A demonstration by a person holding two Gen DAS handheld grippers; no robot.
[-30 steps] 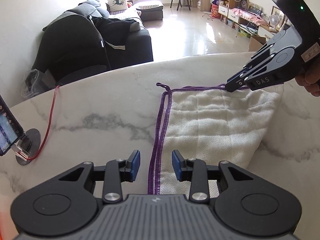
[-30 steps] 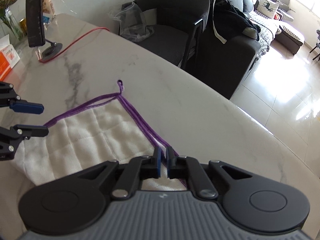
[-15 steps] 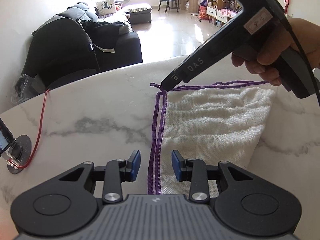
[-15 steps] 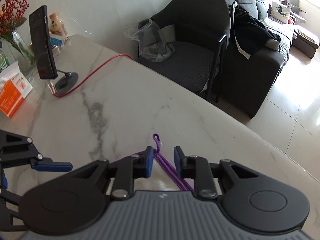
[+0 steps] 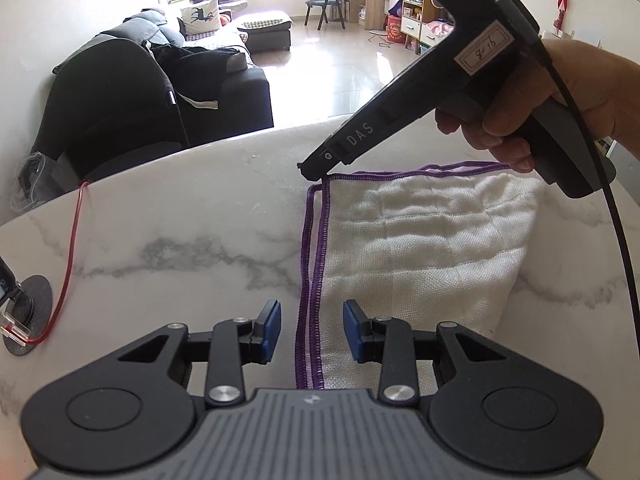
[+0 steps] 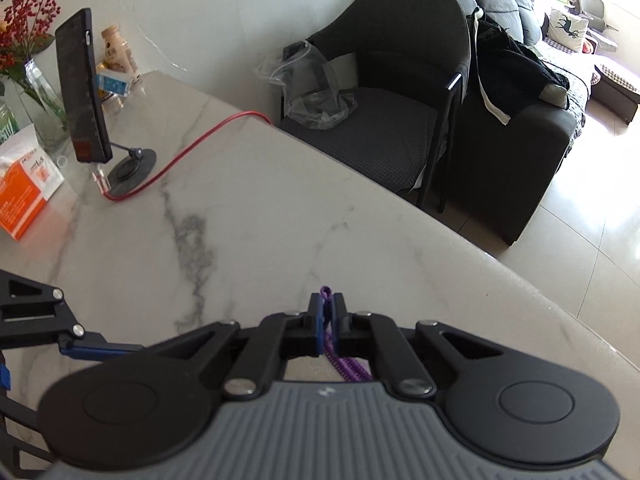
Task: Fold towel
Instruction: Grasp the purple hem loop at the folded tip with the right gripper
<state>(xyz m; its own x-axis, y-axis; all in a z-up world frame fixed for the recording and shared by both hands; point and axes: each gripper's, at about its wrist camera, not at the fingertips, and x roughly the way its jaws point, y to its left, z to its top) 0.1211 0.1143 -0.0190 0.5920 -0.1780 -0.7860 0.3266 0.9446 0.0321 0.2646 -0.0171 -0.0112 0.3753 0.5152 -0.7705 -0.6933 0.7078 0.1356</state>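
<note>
towel (image 5: pixel 416 256) lay flat on the marble surface (image 5: pixel 180 232), doubled, purple hem running away from the left gripper (image 5: pixel 311 330); left gripper released, straddling the near hem; right gripper (image 6: pixel 327 322) clenched on the far corner loop, nearer that end.

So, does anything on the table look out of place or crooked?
The towel is folded slightly askew: along its left side two purple edges lie apart rather than stacked. Nothing is spilled or damaged.
</note>
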